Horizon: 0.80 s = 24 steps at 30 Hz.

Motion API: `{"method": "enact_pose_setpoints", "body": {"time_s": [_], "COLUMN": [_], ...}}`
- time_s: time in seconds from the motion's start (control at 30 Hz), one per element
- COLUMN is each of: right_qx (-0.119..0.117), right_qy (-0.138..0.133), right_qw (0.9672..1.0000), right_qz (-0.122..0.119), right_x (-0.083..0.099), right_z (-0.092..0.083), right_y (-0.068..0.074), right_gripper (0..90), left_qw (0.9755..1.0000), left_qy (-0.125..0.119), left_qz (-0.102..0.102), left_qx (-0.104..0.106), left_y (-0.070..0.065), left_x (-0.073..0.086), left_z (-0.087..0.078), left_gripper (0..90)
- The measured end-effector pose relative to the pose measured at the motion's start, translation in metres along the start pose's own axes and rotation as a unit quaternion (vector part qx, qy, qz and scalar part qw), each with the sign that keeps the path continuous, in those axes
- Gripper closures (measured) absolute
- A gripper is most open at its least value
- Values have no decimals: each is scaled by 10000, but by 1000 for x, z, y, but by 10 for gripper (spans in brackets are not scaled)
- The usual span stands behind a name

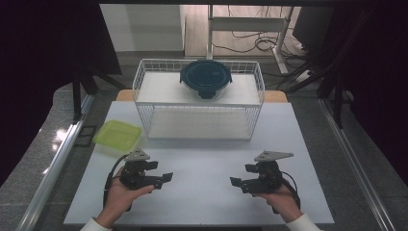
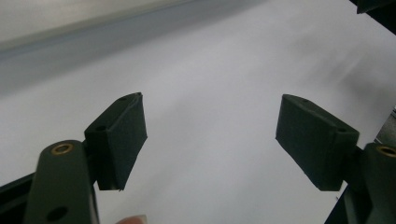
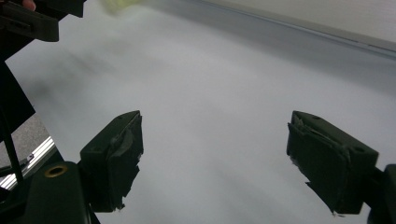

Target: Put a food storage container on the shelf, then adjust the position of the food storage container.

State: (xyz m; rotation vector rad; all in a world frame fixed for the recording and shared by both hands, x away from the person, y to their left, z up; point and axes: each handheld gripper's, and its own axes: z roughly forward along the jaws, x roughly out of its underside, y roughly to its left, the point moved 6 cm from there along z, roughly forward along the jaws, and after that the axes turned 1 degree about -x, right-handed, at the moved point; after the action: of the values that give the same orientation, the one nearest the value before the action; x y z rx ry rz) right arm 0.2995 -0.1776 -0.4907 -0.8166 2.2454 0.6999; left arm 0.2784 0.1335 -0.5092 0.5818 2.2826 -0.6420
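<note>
- Tongs are held low over the white desk (image 1: 202,187), one pair in each hand, tips turned toward each other.
- Left tongs (image 1: 166,177) are spread wide with nothing between the pads; only bare desk is seen past them.
- Right tongs (image 1: 234,182) are likewise released and empty.
- Nearest the left tongs, a flat lime-green plastic lid (image 1: 118,135) is laid at the desk's left edge.
- Behind it, a round dark-blue lidded container (image 1: 206,77) is set on a white wire rack (image 1: 144,72).

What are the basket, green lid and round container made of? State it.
Basket: white coated metal wire, judging by its thin grid walls. Green lid: probably plastic, translucent and glossy. Round container: dark matte lid, likely plastic; its body below looks clear, glass or plastic.
</note>
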Motion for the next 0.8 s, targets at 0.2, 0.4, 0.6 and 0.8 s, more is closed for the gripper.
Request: {"method": "enact_pose_setpoints", "body": {"time_s": [0.2,0.4,0.6,0.8], "right_qx": [41,43,58,67], "right_qy": [-13,-9,14,61], "right_qw": [10000,10000,10000,9999], "right_qz": [-64,-10,20,-59], "right_x": [0,-1,-5,-4], "right_z": [0,2,7,9], "right_y": [2,-3,-6,-5], "right_gripper": [189,189,191,192], "left_qw": [9998,9998,9997,9984], "left_qy": [27,10,20,-104], "left_qz": [153,189,92,24], "left_qx": [-109,-119,-208,-562], "left_y": [-2,0,15,40], "left_x": [2,0,1,-10], "left_z": [1,0,-6,-23], "left_gripper": [240,239,260,321]}}
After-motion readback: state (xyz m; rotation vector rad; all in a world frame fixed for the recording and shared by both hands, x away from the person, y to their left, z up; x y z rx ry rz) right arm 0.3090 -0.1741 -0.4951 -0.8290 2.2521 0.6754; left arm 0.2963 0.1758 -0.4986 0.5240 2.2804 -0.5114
